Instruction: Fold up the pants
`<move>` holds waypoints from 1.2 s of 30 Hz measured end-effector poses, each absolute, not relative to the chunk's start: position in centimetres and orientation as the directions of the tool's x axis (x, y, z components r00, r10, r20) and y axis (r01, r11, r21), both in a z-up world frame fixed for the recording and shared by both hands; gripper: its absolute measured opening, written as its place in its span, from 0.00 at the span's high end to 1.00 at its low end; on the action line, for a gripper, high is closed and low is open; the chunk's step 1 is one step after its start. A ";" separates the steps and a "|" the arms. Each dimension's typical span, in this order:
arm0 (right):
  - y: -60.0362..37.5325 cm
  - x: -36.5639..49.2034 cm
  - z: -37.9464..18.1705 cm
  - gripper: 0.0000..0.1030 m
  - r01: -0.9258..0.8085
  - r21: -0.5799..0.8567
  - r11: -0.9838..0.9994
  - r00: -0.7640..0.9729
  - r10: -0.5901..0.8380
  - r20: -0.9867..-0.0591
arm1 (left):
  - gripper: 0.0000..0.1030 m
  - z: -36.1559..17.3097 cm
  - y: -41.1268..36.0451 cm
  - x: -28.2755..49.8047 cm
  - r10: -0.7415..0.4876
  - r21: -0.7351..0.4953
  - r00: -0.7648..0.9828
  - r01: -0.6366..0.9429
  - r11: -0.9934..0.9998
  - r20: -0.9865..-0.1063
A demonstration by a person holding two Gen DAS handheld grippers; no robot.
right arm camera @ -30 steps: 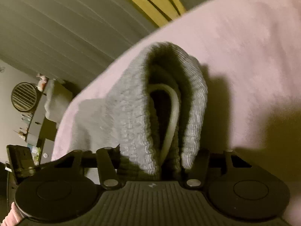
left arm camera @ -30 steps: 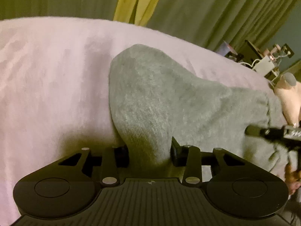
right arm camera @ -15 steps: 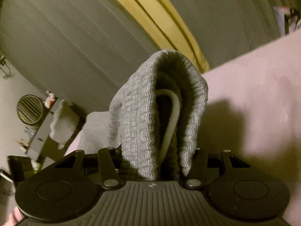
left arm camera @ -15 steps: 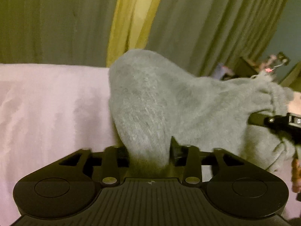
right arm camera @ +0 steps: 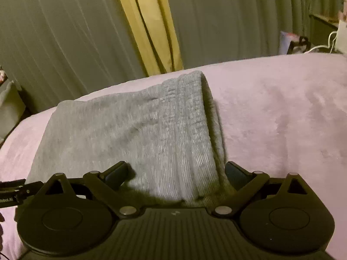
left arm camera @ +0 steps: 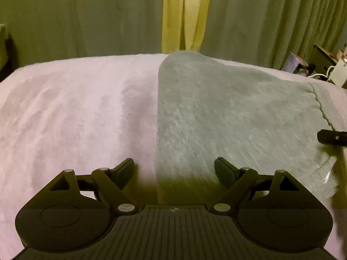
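Observation:
Grey pants [left arm camera: 227, 117] lie flat on a pink blanket [left arm camera: 76, 112]. My left gripper [left arm camera: 174, 169] hovers over their left edge with its jaws opening wide. Cloth lies under the gap and neither pad presses it. In the right wrist view the pants [right arm camera: 108, 134] end in a ribbed waistband [right arm camera: 186, 125] folded over at the right. My right gripper [right arm camera: 176, 173] sits low over that waistband, jaws opening, pads clear of the fabric. A tip of the right gripper [left arm camera: 331, 137] shows at the left wrist view's right edge. Part of the left gripper [right arm camera: 13, 190] shows at the other view's left edge.
Green curtains [left arm camera: 76, 17] with a yellow strip [left arm camera: 184, 15] hang behind the bed's far edge. Cluttered furniture with a white box and cables [left arm camera: 338, 73] stands at the far right. A pale bundle [right arm camera: 8, 106] sits off the bed's left side.
Both grippers have let go of the pants. The lifted folds have dropped flat onto the blanket, and both pairs of jaws stand far wider than before.

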State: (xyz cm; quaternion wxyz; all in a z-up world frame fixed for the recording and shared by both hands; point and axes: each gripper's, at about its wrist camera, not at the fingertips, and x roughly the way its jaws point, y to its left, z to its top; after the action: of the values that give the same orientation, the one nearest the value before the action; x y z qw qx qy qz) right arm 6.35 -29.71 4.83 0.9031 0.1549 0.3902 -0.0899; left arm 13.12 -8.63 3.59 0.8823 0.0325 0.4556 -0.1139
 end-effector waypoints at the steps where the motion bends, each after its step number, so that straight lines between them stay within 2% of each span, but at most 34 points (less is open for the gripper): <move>1: -29.6 6.0 4.9 0.06 0.283 0.208 0.936 0.685 -0.046 -0.727 | 0.13 3.6 -8.6 13.0 -0.173 -0.046 0.558 0.234 0.971 -0.812; 5: -28.4 6.1 3.3 0.04 0.273 0.069 0.960 0.637 -0.127 -0.761 | 0.09 3.2 -7.9 12.9 -0.157 -0.048 0.555 0.206 0.977 -0.817; 9: -28.0 5.4 4.4 0.04 0.328 0.121 0.937 0.641 -0.127 -0.757 | 0.09 3.5 -7.2 11.8 -0.165 -0.099 0.556 0.147 0.984 -0.815; 15: -24.5 0.9 5.8 0.04 0.272 0.085 0.959 0.655 -0.120 -0.746 | 0.07 4.7 -7.6 7.8 -0.175 -0.118 0.553 0.138 0.983 -0.815; 18: -22.5 -2.1 5.4 0.04 0.246 0.076 0.966 0.666 -0.112 -0.738 | 0.07 4.8 -9.0 5.9 -0.184 -0.079 0.505 0.222 0.972 -0.843; 23: -20.8 -5.0 4.4 0.04 0.242 0.048 0.969 0.643 -0.123 -0.756 | 0.07 3.1 -10.8 3.0 -0.124 0.055 0.472 0.348 0.936 -0.873; 30: -20.4 -4.8 5.6 0.04 0.195 0.064 0.979 0.634 -0.076 -0.770 | 0.07 2.7 -10.3 3.2 -0.112 0.035 0.463 0.297 0.954 -0.879; 36: -21.7 -3.7 3.2 0.04 0.209 0.096 0.973 0.607 -0.052 -0.793 | 0.07 3.2 -10.4 3.6 -0.080 0.051 0.487 0.251 0.967 -0.870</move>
State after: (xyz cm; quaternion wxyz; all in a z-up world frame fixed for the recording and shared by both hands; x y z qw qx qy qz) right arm -3.68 -21.66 3.18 0.8918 0.0898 0.4373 -0.0730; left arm 3.59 -10.37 3.20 0.8579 0.0858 0.4974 -0.0963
